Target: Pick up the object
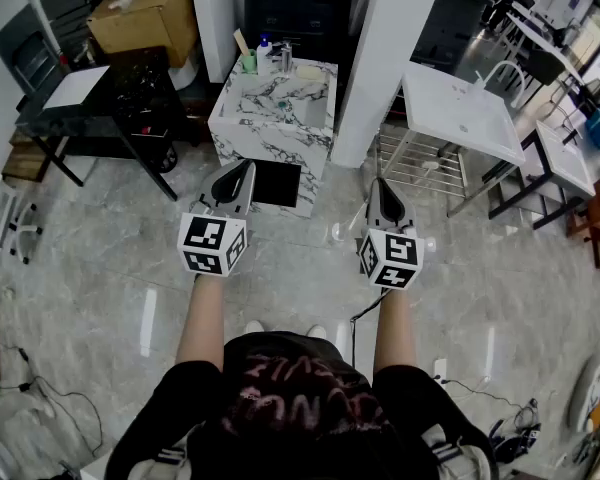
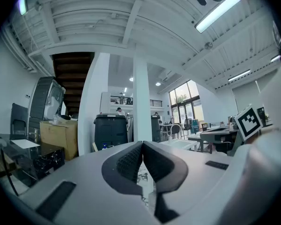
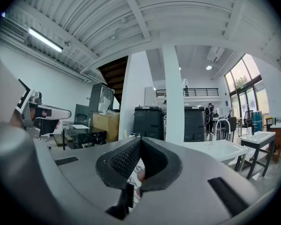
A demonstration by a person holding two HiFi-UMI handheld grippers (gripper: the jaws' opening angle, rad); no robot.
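A marble washstand (image 1: 276, 118) stands ahead of me on the grey floor. On its far edge are a green cup (image 1: 249, 62), a small blue-capped bottle (image 1: 264, 44) and a tap (image 1: 285, 56). My left gripper (image 1: 243, 166) hangs in the air in front of the washstand's near face, jaws together and empty. My right gripper (image 1: 379, 182) is level with it, farther right, near the white pillar (image 1: 382, 58), also shut and empty. In the left gripper view the pads of the left gripper (image 2: 142, 144) meet at their tips. The right gripper (image 3: 139, 140) shows the same in its own view.
A black table (image 1: 110, 93) and a cardboard box (image 1: 145, 13) stand at the left. A white table (image 1: 460, 113) and a wire rack (image 1: 420, 163) are to the right of the pillar. A black panel (image 1: 277, 183) leans on the washstand. Cables (image 1: 40, 398) trail on the floor.
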